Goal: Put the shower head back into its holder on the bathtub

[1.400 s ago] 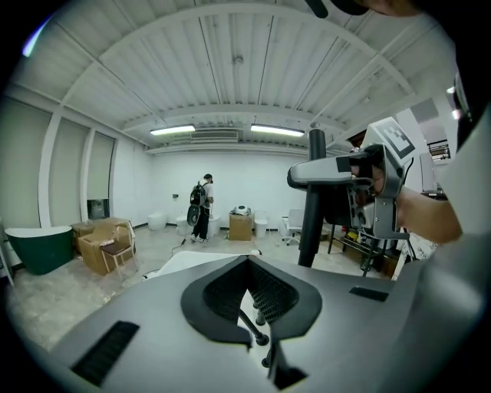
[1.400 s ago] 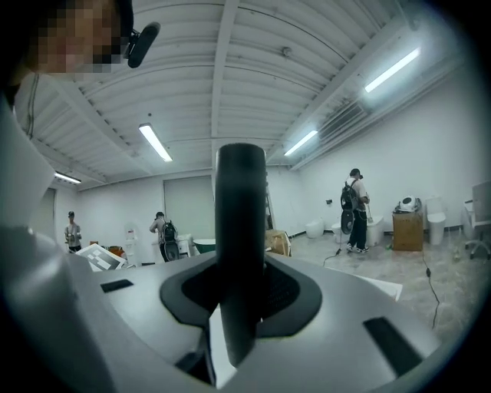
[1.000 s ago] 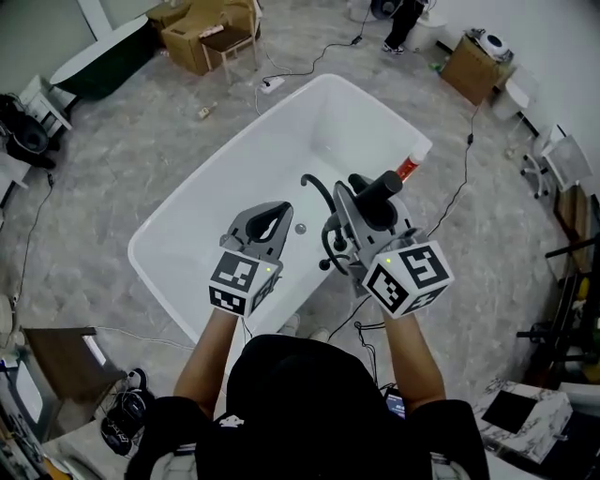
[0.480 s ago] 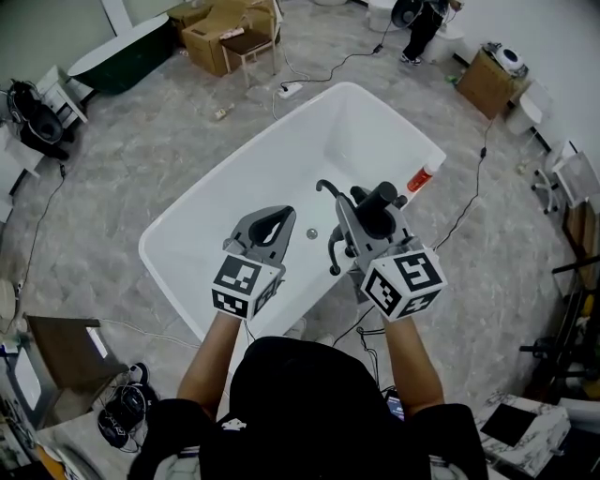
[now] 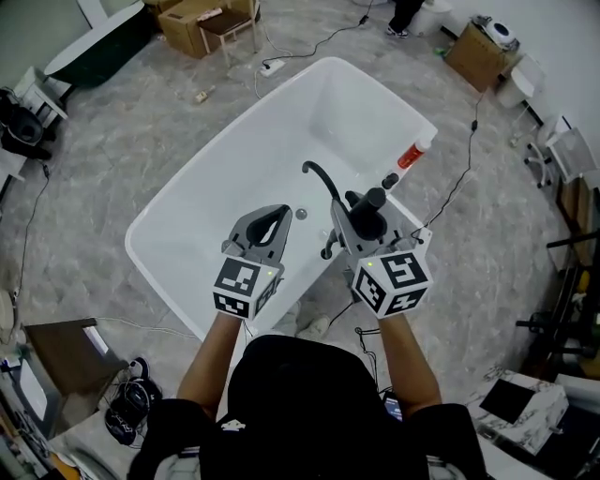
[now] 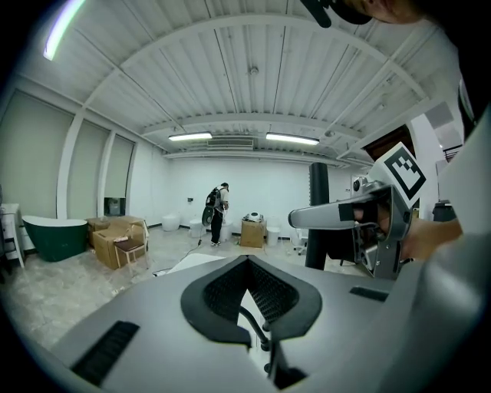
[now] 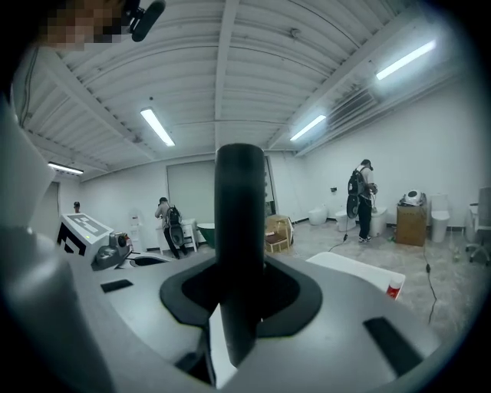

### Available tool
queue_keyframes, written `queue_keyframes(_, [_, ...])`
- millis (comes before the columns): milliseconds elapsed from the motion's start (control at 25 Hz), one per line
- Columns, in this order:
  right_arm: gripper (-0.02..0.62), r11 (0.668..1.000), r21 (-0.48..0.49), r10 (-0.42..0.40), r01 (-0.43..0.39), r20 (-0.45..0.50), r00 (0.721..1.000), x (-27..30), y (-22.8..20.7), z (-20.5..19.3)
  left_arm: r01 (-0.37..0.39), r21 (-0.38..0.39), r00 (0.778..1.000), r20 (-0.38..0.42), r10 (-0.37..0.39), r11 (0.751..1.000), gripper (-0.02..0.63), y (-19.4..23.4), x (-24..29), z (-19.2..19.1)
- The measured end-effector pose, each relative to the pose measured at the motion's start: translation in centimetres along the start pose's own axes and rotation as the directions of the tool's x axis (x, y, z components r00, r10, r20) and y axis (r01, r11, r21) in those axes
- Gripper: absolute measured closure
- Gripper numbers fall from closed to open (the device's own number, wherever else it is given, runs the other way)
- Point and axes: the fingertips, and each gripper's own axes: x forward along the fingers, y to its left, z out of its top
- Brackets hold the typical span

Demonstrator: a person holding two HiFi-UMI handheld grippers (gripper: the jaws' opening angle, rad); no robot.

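Observation:
The black shower head stands upright between the jaws of my right gripper, which is shut on its handle; in the right gripper view the shower head fills the middle as a dark column. It hangs over the near right rim of the white bathtub, beside the black curved faucet and a black knob. The holder itself is not clearly visible. My left gripper hovers over the tub to the left, shut on nothing, and the left gripper view shows the left gripper with its pads together.
A red and white bottle stands on the tub's right rim. A drain lies in the tub floor. Cardboard boxes, a chair and cables lie on the floor around the tub. People stand far off.
My right gripper has sunk with the shower head towards the tub rim by the faucet. The left gripper has dropped a little and stays shut.

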Motion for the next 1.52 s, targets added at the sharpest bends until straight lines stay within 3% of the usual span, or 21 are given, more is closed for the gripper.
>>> queue_keyframes(560, [0.491,0.997,0.013,-0.074,0.078,-0.215,0.974,1.7,-3.7,-11.9,0.032,-0.049,0.991,-0.131,-0.038,0.998,0.592,-0.1,3.5,-9.1])
queue_keyframes(1080, [0.492,0.987,0.038,-0.132,0.154,-0.339,0.931,2.7,-7.5,-22.1,0.098,-0.087,0.958,-0.261,-0.117,0.991,0.592,-1.7,7.4,-19.3])
queue_keyframes(1520, [0.491,0.986,0.031,-0.139,0.167,-0.419,0.897,4.9,-9.6,-30.4,0.108,-0.133,0.93,-0.336,-0.148,0.985,0.592,-1.9,9.4,-26.5])
